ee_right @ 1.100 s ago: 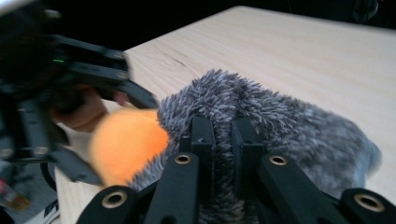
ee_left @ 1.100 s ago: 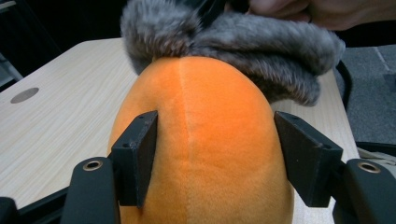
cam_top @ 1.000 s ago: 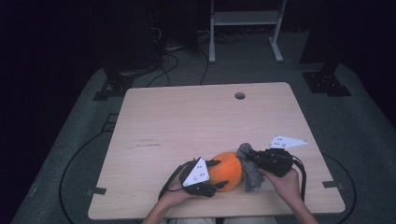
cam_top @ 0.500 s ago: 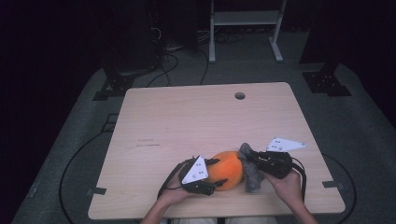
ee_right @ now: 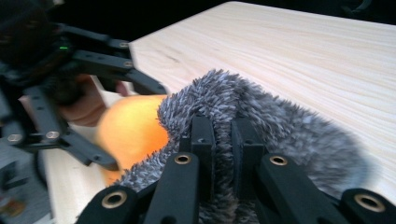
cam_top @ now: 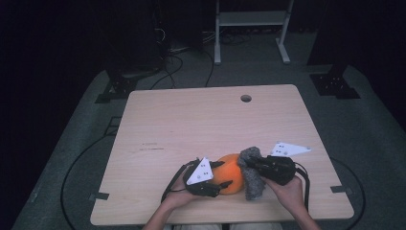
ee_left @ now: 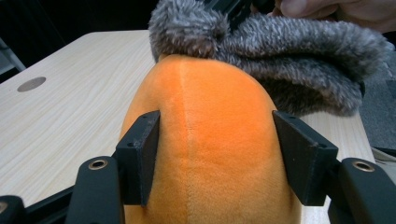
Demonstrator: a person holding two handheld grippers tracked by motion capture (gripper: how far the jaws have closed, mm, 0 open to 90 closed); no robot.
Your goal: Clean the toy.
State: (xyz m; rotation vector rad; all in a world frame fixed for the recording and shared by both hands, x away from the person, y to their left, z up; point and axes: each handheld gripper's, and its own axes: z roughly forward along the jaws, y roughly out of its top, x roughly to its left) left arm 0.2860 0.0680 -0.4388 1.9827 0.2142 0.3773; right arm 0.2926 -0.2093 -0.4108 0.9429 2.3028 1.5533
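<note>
The round orange plush body [cam_top: 230,173] lies on the light wooden table [cam_top: 201,124], close to the near edge at about the 6 o'clock position of the tabletop in the high view. A grey fuzzy fabric piece [cam_top: 252,172] drapes over the orange plush body at its 3 o'clock side and touches it.

Left gripper [cam_top: 218,178]: positioned at the 9 o'clock side of the orange plush body. In the left gripper view, the two black jaws stand on either side of the orange plush body [ee_left: 210,149], and both pads press into its flanks. The jaws have just been closing further with the plush between them. State: clamped on the orange plush body.

Right gripper [cam_top: 248,163]: positioned at the 3 o'clock side of the orange plush body, reaching toward 9 o'clock. In the right gripper view, the jaws stand nearly together with a fold of the grey fuzzy fabric piece [ee_right: 261,116] pinched between them. State: closed on the grey fabric.

A round cable hole [cam_top: 246,98] sits in the table at about 12 o'clock, well apart from both grippers. The orange plush body [ee_right: 133,126] appears blurred at 9 o'clock in the right gripper view, with the left gripper [ee_right: 112,123] around it.
</note>
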